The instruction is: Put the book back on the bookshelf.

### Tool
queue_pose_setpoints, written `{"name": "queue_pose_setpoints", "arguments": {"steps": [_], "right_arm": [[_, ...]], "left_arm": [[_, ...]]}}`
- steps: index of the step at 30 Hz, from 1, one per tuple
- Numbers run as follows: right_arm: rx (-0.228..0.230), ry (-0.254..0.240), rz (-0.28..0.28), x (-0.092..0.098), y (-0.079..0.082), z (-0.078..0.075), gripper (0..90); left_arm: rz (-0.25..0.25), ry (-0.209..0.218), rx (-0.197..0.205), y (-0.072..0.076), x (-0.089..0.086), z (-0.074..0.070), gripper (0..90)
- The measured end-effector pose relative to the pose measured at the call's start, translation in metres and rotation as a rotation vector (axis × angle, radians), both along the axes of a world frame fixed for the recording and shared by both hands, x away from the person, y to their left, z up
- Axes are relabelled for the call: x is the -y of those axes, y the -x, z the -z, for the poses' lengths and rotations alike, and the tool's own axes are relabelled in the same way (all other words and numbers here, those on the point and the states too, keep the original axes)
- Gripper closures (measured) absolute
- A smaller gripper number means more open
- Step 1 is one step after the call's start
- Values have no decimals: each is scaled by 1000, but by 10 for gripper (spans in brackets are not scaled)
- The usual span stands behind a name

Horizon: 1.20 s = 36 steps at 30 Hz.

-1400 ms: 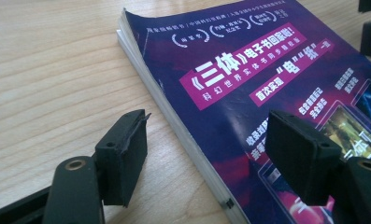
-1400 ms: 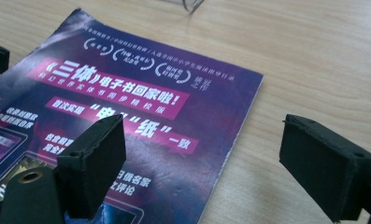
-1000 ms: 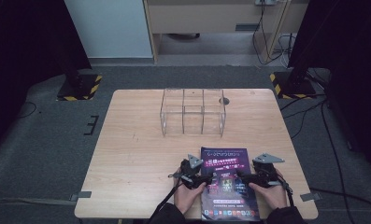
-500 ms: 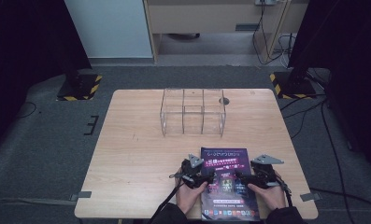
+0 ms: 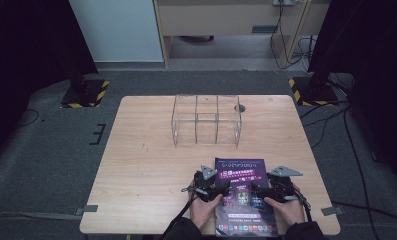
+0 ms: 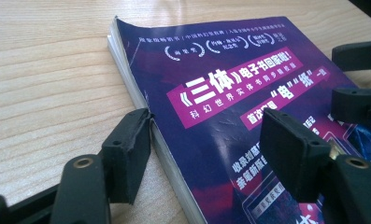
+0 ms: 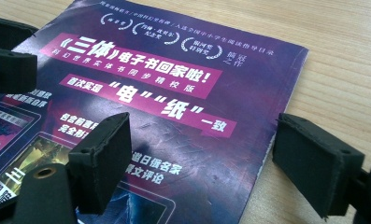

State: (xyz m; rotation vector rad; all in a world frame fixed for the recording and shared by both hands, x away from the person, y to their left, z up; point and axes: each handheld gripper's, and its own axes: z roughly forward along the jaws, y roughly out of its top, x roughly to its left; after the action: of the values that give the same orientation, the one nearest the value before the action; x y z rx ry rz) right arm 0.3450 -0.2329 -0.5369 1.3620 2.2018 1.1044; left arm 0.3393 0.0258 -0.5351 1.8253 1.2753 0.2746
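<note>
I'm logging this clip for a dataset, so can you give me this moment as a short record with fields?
surface: wooden table
main object: purple paperback book, flat, front cover up, near the person's edge
left tongs: open, jaws astride the book's left edge
right tongs: open, jaws astride the book's right edge
other object: clear acrylic divided organizer, farther back on the table, apart from the book
book grasped: not yet
</note>
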Motion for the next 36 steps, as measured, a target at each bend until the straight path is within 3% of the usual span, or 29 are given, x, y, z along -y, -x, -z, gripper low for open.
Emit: {"name": "queue_pose_setpoints", "arguments": {"steps": [15,19,21,26,28,31,32,33,36], "right_arm": [[-3,0,-1,0,0,0,194],[-3,1,2,0,-1,0,194],[-2,2,4,0,-1,0,194],[0,3,3,0,-1,0,195],[0,3,3,0,-1,0,196],[0,4,4,0,-1,0,196],[0,4,5,0,-1,0,196],[0,4,5,0,-1,0,196],[-2,5,5,0,-1,0,196]], "left_arm": [[26,137,45,4,-13,-4,415],[41,118,53,6,-13,-1,413],[40,87,26,3,-12,1,391],[60,65,3,-2,-14,2,398],[45,81,-22,-6,-15,3,397],[39,80,-21,-6,-13,3,379],[34,35,-3,-4,-7,2,371],[27,18,1,-3,-4,1,360],[-12,16,4,-1,0,1,349]]}}
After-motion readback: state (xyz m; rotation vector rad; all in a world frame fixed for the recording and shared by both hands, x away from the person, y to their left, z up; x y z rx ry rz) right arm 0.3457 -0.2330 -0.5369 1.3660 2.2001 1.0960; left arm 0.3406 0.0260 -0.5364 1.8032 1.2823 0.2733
